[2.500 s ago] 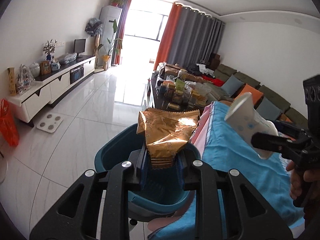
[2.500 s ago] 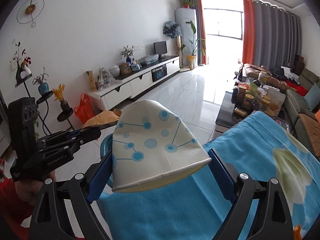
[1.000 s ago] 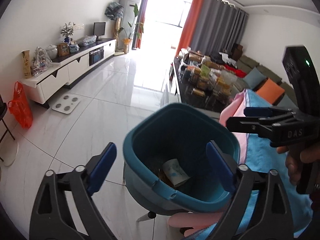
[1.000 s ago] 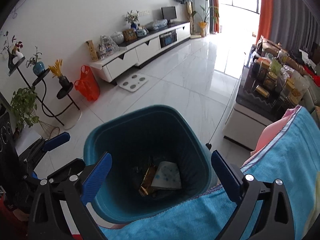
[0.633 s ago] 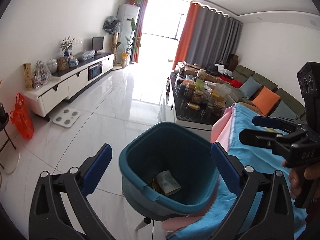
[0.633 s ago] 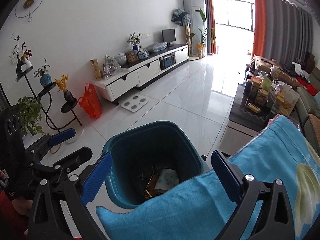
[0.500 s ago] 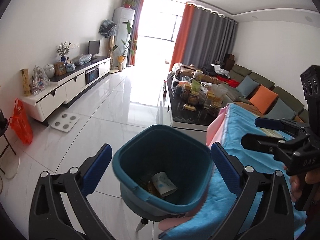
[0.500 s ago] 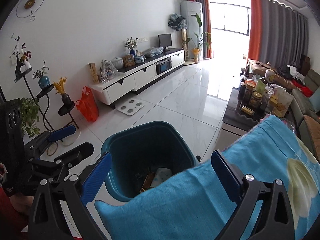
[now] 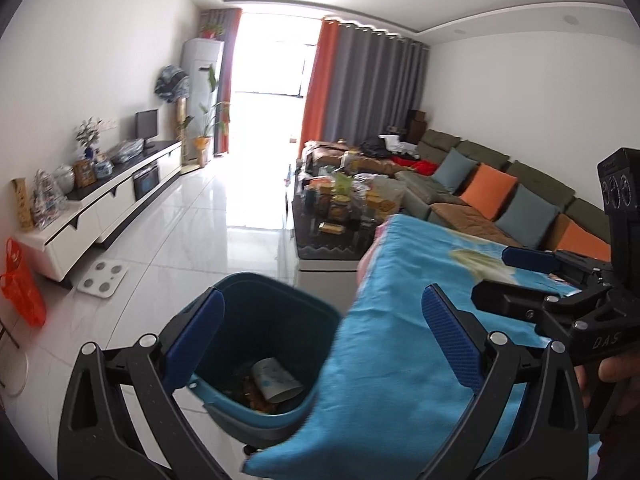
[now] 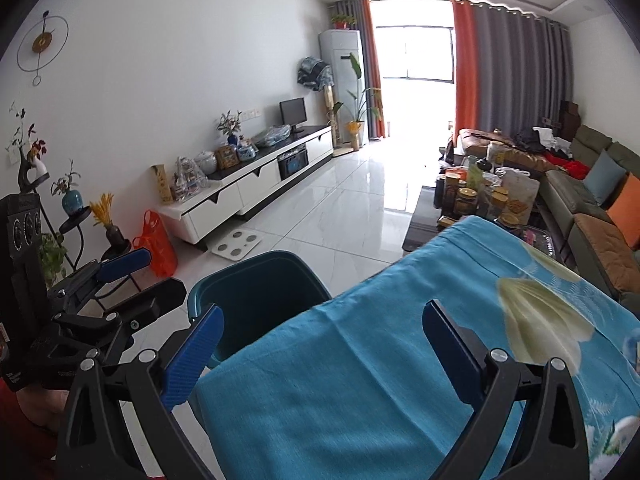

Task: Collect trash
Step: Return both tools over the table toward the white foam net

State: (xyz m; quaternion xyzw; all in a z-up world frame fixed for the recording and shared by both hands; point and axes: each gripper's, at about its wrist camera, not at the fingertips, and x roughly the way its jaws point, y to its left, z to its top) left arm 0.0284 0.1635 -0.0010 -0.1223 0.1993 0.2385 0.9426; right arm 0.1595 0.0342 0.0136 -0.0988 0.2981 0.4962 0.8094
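The left gripper (image 9: 320, 340) is wide open and holds nothing. Just under it and a bit to its left stands a teal trash bin (image 9: 276, 312). At the bottom of the bin lie a paper cup (image 9: 276, 378) and a gold wrapper (image 9: 256, 396). The right gripper (image 10: 320, 344) is wide open too and holds nothing. It hangs over the blue cloth (image 10: 380, 380) on the table, with the bin just ahead on its left. A hand (image 9: 612, 372) holds the right gripper's handle.
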